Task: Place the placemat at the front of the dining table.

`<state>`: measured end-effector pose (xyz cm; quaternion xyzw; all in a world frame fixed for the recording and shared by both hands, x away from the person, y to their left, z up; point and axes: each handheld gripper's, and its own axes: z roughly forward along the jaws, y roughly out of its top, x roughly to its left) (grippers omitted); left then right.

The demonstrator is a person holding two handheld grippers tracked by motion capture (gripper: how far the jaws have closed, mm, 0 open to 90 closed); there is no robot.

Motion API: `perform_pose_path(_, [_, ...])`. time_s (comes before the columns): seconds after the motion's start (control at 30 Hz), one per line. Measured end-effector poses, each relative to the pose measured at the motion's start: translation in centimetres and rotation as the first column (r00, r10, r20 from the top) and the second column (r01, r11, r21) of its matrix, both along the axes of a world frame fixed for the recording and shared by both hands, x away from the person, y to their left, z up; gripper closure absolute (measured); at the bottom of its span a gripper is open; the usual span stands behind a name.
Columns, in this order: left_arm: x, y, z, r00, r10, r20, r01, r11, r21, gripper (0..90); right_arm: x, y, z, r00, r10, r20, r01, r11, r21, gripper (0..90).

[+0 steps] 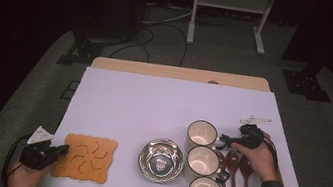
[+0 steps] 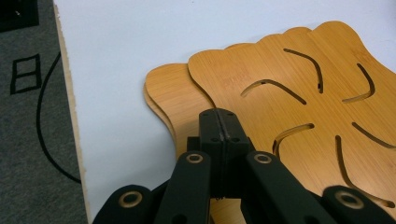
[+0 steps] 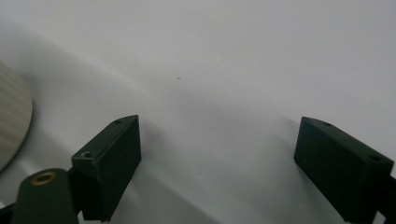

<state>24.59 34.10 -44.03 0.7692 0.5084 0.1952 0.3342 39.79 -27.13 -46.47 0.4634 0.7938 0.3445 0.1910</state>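
Left tongs (image 2: 219, 126): closed tight, nothing held, tips over the wooden trivets (image 2: 289, 107).
Right tongs (image 3: 215, 158): spread wide, empty, beside the farthest mug (image 1: 201, 133).

We see a dim, dark room; the white table sheet (image 1: 153, 101) glows evenly, the shiny steel bowl (image 1: 161, 160) glints, and the right gripper view looks soft.

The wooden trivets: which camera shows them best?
The left gripper view: the wooden trivets show as two stacked boards with curved slots, under the shut left gripper. The high view gives their place at the table's near left.
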Motion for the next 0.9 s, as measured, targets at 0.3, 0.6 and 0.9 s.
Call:
perform_pose_path(0.3, [0.1,-0.5,0.0,0.9999,-0.016,-0.001,0.016,0.9999,0.001,90.0,0.0,0.0,0.0,1.0000,0.000,0.000,0.000,1.000,0.000,13.0])
perform_pose_path(0.6, [0.0,-0.2,0.0,0.9999,0.005,0.010,-0.005,1.0000,0.004,86.4,0.0,0.0,0.0,1.0000,0.000,0.000,0.000,1.000,0.000,13.0])
perform_pose_path(0.9, [-0.1,0.9,0.0,0.9973,0.064,0.036,-0.063,0.9974,-0.034,68.4,0.0,0.0,0.0,1.0000,0.000,0.000,0.000,1.000,0.000,13.0])
